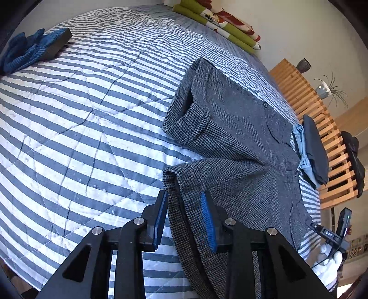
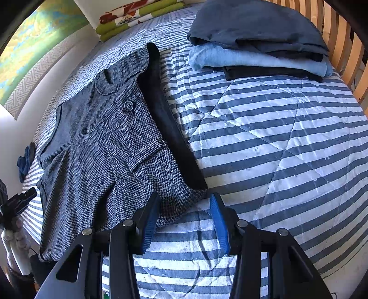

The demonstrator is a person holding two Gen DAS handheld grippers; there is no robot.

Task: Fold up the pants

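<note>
Grey houndstooth pants lie flat on the striped quilt, both short legs pointing left in the left wrist view. My left gripper is open, its blue pads on either side of the near leg's hem edge. In the right wrist view the pants show the buttoned waist and dark inner waistband. My right gripper is open at the near waistband corner, and the fabric reaches in beside the left pad. A white-gloved hand holds the right gripper at the left wrist view's lower right.
A stack of folded clothes sits on the quilt beyond the waist, against a wooden slatted frame. A blue garment on a dark box lies far left. A rolled green floral blanket lies by the wall.
</note>
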